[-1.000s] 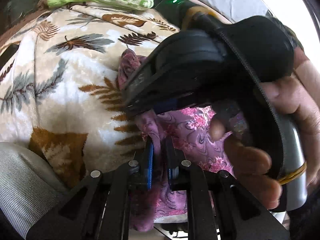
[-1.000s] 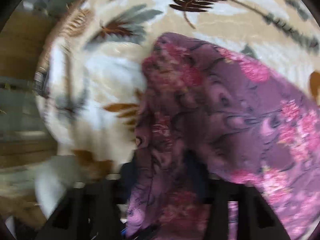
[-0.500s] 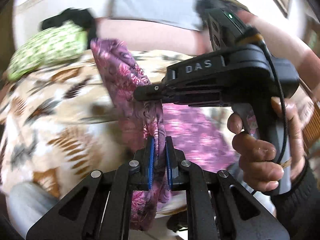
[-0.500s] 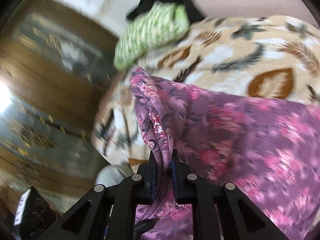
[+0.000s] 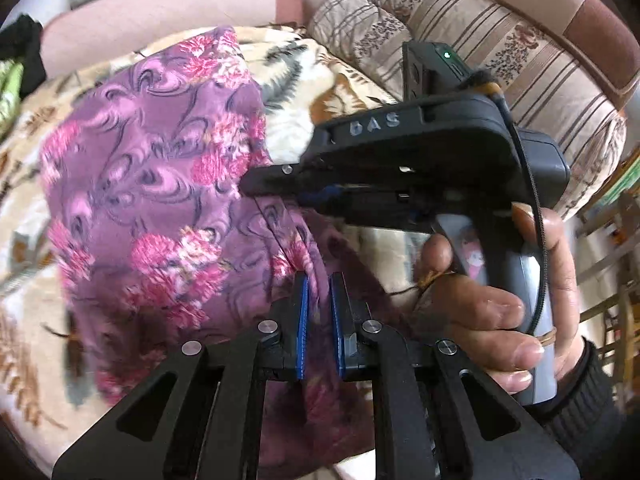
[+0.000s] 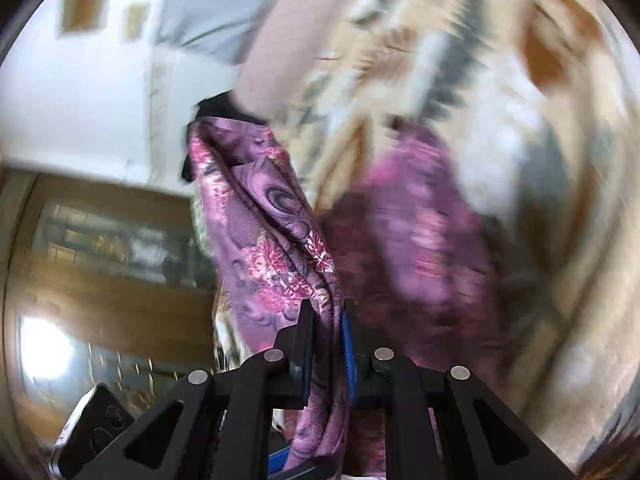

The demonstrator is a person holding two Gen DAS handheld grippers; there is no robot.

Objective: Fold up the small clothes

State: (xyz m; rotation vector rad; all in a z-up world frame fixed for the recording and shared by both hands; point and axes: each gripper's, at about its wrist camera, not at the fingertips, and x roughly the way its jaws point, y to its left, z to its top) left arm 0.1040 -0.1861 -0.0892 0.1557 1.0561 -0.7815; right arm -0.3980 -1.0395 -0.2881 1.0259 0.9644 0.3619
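A purple garment with pink flowers hangs over a leaf-patterned blanket, stretched between both grippers. My left gripper is shut on a fold of its edge, the cloth running up between the blue pads. In the left wrist view the right gripper, held by a hand, pinches the cloth a little farther along the same edge. The right wrist view is blurred: my right gripper is shut on a bunched strip of the garment, which rises from the jaws.
A striped sofa cushion lies behind the blanket at the upper right. A person's bare leg crosses the top. A wooden cabinet and a dark device sit left in the right wrist view.
Both grippers swept sideways and rolled, carrying the garment along. The right jaws, wide around the cloth a second ago, closed on it. The green pillow slid out of view; the sofa came in.
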